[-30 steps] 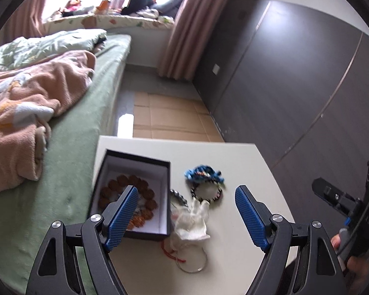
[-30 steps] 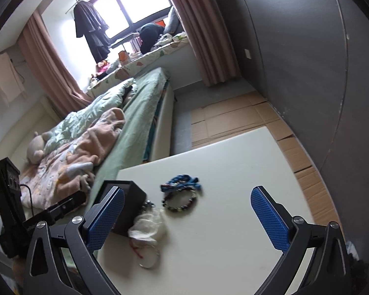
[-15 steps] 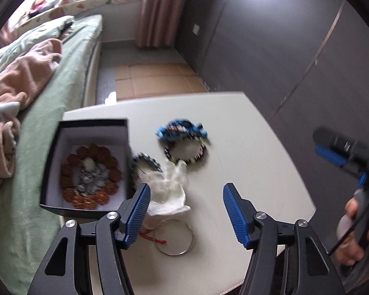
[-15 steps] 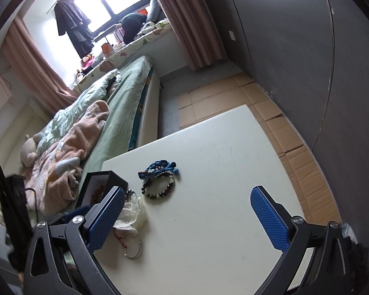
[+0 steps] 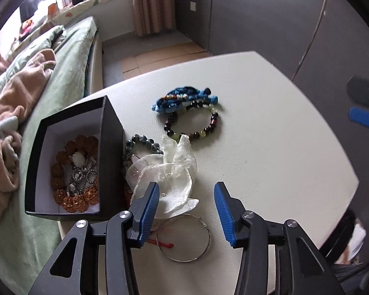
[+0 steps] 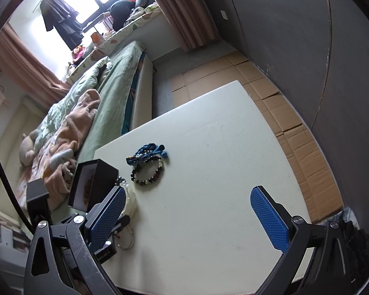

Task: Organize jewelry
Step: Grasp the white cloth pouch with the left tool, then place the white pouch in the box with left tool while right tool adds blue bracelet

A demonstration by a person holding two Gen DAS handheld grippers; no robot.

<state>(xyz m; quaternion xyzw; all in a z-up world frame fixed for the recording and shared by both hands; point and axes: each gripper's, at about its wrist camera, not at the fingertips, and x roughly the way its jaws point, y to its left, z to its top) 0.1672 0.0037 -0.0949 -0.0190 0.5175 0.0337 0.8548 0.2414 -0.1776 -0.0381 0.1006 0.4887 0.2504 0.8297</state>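
Box (image 5: pixel 110 132) is holding two pieces already; four bracelets and pouch (image 5: pixel 169 172) are waiting; left gripper (image 5: pixel 185 210) and right gripper (image 6: pixel 192 217) are hovering, spread and empty

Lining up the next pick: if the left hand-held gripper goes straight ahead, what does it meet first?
Most likely the white gauze pouch, lying between and just ahead of the open left hand-held gripper; depth is uncertain.

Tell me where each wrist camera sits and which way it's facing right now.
Left wrist: on the left gripper, looking down at the black box, white pouch and silver bangle; open jaws show.
Right wrist: on the right gripper, higher, facing across the table toward the bed; open jaws show.
Shared: box, beaded bracelet, blue bracelet.
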